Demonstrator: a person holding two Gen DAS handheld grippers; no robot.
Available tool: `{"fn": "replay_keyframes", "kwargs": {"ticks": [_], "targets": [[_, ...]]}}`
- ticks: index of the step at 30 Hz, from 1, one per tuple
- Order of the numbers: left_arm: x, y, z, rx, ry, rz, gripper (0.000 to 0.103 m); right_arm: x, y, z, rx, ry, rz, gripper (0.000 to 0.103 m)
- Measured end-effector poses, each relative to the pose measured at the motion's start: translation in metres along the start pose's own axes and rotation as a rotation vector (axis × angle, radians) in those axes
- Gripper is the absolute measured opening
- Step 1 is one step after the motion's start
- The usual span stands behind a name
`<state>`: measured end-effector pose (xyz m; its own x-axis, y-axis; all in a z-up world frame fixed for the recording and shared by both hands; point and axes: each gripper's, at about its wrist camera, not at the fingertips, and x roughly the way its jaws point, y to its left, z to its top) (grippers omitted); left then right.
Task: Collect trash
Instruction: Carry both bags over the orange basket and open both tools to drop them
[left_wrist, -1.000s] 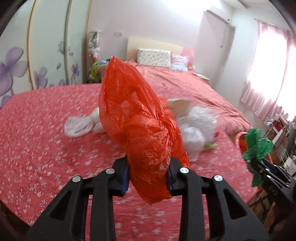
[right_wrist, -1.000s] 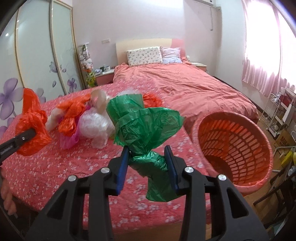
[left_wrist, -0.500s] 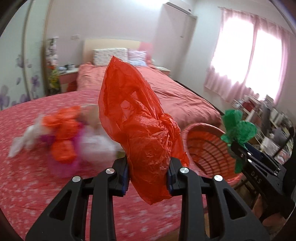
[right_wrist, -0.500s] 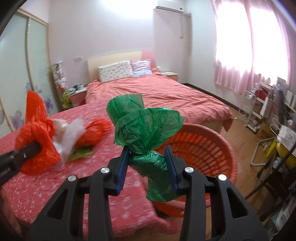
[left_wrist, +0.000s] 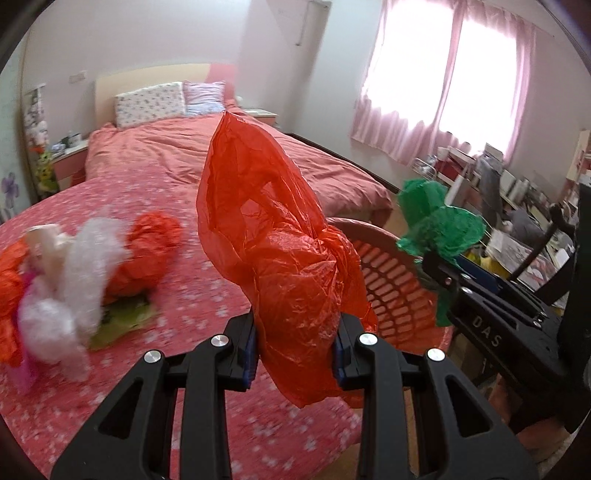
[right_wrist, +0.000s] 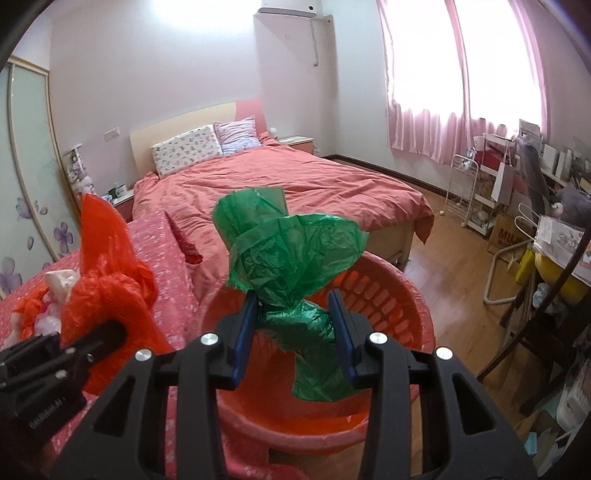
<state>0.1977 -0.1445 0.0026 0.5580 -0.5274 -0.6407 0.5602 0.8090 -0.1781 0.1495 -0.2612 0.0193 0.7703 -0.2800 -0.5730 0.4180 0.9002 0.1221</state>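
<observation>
Two crumpled bags were in the air at this moment, one in each gripper. The left gripper (left_wrist: 295, 350) had its blue pads pressed into the sides of a red plastic bag (left_wrist: 280, 251), which bulged up and out above the jaws. The right gripper (right_wrist: 293, 332) was clamped in the same way on a green plastic bag (right_wrist: 288, 258), squeezed to a narrow waist between the pads, with a tail hanging below.

In the right wrist view the green bag sat directly in line with the open mouth of the orange laundry basket (right_wrist: 388, 295), which stood on the wooden floor just beside the foot of the bed (right_wrist: 295, 184). In the left wrist view the red bag covered the near rim of the same basket, though whether it was truly over the opening I could not tell.

As for progress, I judged the job to be somewhere in the middle. The basket's inside, as far as it showed, looked bare — no trash visible in it. Neither bag had been let go. On the flowered bedspread a loose pile of trash (left_wrist: 74, 266) lay well apart from the basket — red, white and pink plastic, something yellowish-green beneath — all yet to be collected after these two.
</observation>
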Motion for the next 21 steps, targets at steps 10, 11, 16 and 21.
{"fn": "replay_keyframes", "kwargs": {"ticks": [10,11,16,21], "targets": [[0.029,-0.012,0.009,0.042,0.046,-0.064,0.031,0.031,-0.025,0.006,0.07,0.019,-0.018,0.039],[0.034,-0.015,0.01,0.047,0.053,-0.069,0.031,0.034,-0.029,0.008,0.076,0.021,-0.018,0.039],[0.048,-0.022,0.01,0.068,0.077,-0.077,0.034,0.049,-0.041,0.01,0.105,0.035,-0.017,0.042],[0.057,-0.019,0.008,0.06,0.105,-0.063,0.045,0.057,-0.042,0.01,0.117,0.044,-0.021,0.049]]}}
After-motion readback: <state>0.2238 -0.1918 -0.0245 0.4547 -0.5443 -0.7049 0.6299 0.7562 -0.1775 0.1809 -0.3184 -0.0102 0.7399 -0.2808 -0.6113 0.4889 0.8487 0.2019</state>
